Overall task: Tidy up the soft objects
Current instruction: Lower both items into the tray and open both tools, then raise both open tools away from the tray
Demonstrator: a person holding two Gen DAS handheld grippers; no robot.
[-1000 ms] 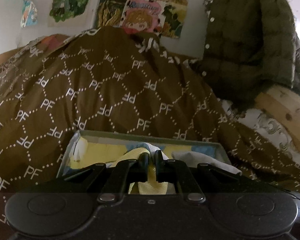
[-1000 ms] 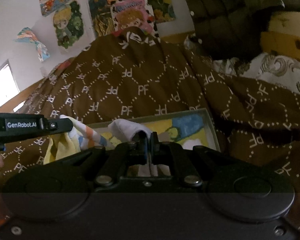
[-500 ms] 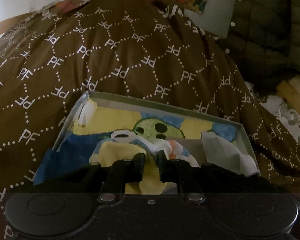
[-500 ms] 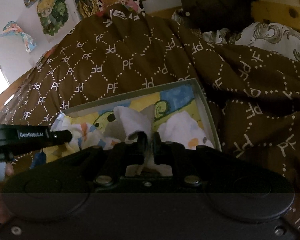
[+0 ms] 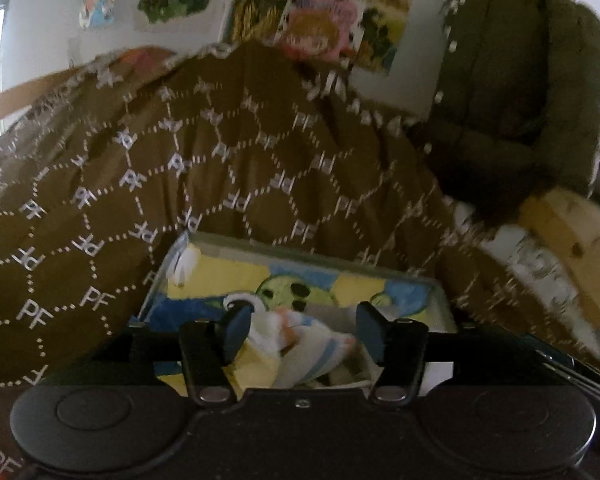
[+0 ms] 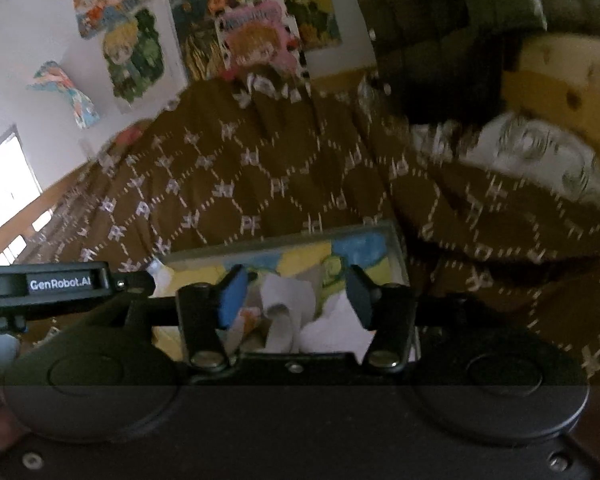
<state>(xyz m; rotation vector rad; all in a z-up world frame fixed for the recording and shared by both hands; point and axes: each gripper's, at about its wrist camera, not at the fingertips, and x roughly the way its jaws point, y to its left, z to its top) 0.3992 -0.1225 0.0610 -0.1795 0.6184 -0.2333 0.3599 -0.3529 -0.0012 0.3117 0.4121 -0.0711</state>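
Note:
A shallow box [image 5: 300, 246] with a yellow-and-blue cartoon lining lies on the brown PF-patterned blanket; it also shows in the right wrist view [image 6: 396, 252]. My left gripper [image 5: 302, 330] is open just above the box, over a striped yellow, white and blue sock [image 5: 300, 356] lying in it. My right gripper [image 6: 296, 296] is open over a grey-white cloth [image 6: 286, 308] and a white cloth [image 6: 336, 328] in the box. The left gripper's arm [image 6: 60, 284] shows at the left of the right wrist view.
The brown blanket [image 5: 180, 168] rises behind the box. A dark green quilted jacket [image 5: 520, 92] hangs at the right above a wooden frame [image 5: 572, 220] and patterned white bedding [image 6: 532, 148]. Posters [image 6: 252, 28] cover the wall behind.
Both grippers have opened and let go of their cloths, which now lie in the box. Both views have tilted up and back a little.

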